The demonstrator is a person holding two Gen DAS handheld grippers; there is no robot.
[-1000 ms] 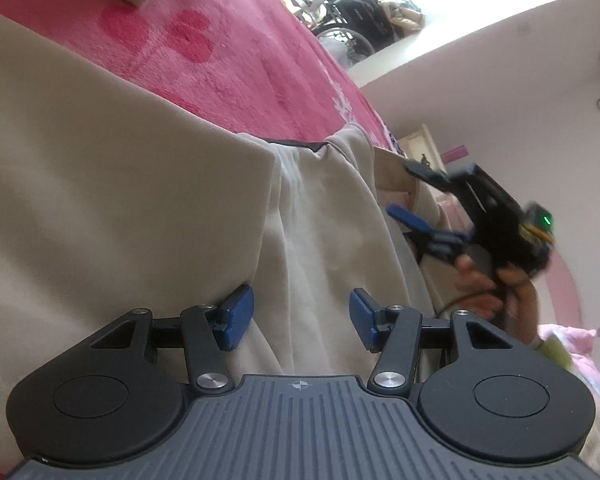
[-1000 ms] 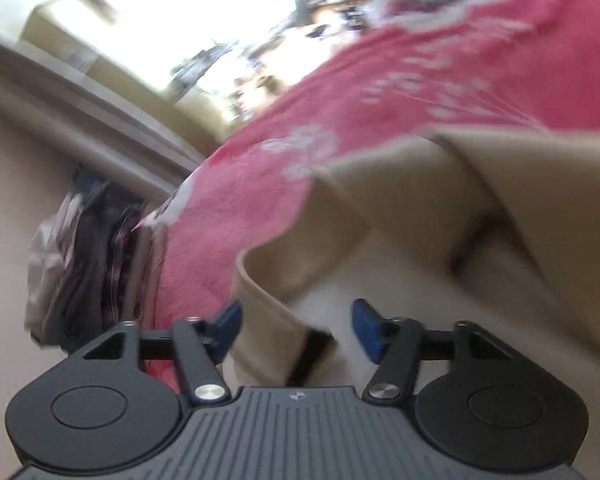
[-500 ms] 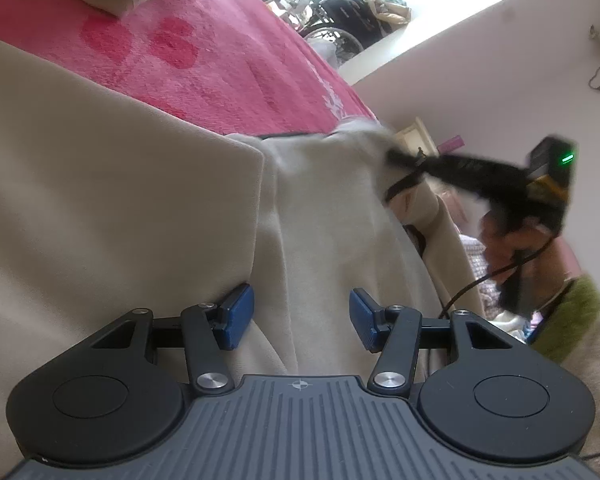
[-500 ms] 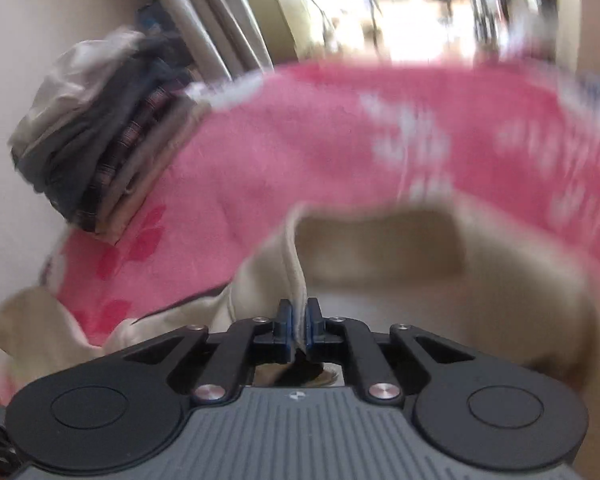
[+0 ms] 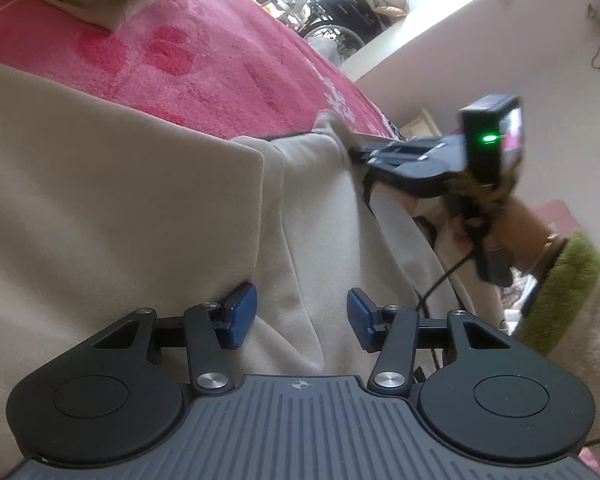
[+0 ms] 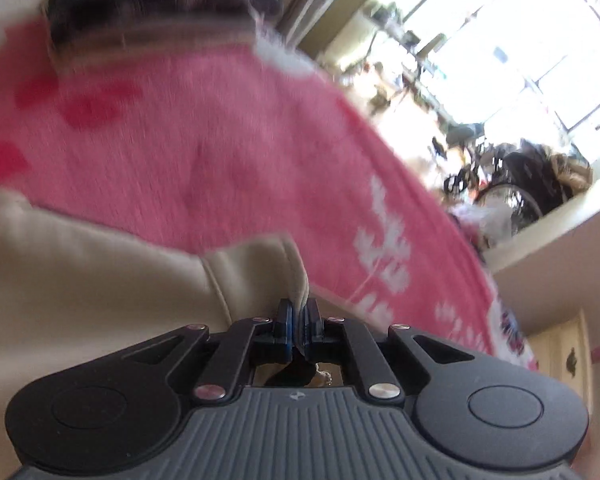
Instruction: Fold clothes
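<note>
Left gripper [image 5: 297, 314] hovering half open, blue pads [image 5: 238, 314] straddling a fold of the beige garment [image 5: 120, 208] without pressing it. Right gripper [image 6: 297, 322] pinching shut on the garment's far corner, lifting it off the pink blanket [image 5: 228, 76]. Stacked folded clothes [image 6: 160, 4] sitting at the blanket's far left edge; window clutter lying beyond. Open pink blanket stretching far of the garment.

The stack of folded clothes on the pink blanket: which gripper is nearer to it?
Neither clearly. The left gripper and right gripper both sit at the beige garment, apart from the stack.
</note>
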